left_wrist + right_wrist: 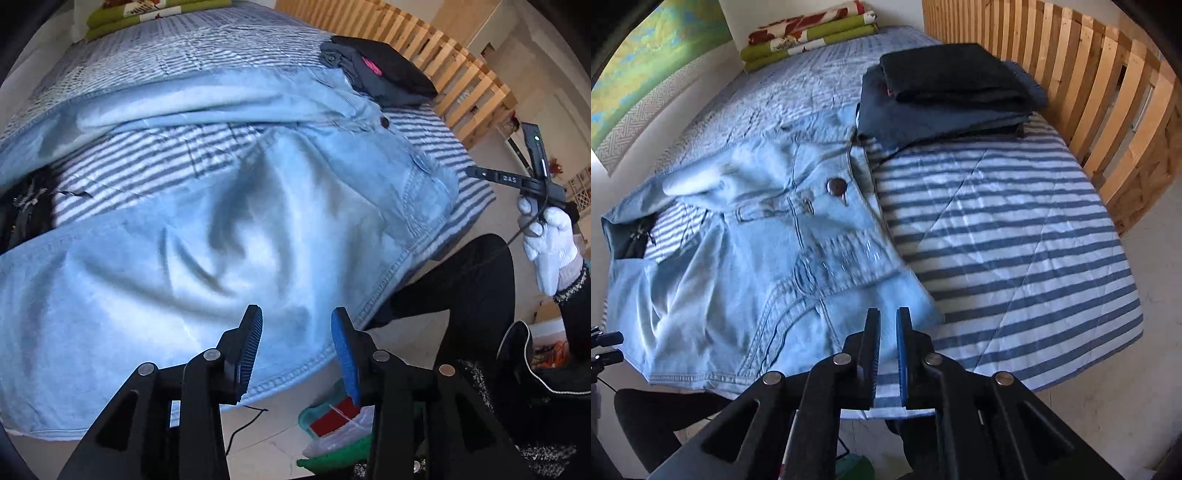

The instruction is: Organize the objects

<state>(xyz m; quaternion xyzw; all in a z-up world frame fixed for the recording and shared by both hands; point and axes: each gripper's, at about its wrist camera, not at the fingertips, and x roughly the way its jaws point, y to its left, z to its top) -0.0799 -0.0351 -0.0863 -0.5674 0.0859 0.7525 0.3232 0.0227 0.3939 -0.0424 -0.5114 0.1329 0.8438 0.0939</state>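
Light blue jeans (229, 236) lie spread on a blue-and-white striped bed (147, 166); they also show in the right wrist view (768, 240), with a brown waist button (837, 186). My left gripper (297, 325) is open and empty, hovering over the jeans' near edge. My right gripper (888, 325) has its jaws nearly closed with a narrow gap and holds nothing; it hovers above the jeans' edge and the striped bed (1015, 240). It also shows in the left wrist view (517, 177), held in a white-gloved hand to the right of the bed.
A stack of folded dark clothes (953, 88) sits at the bed's far right, also in the left wrist view (380, 74). Folded green blankets (809, 37) lie at the head. A wooden slatted frame (1089, 92) stands right. A green basket (340, 432) sits on the floor.
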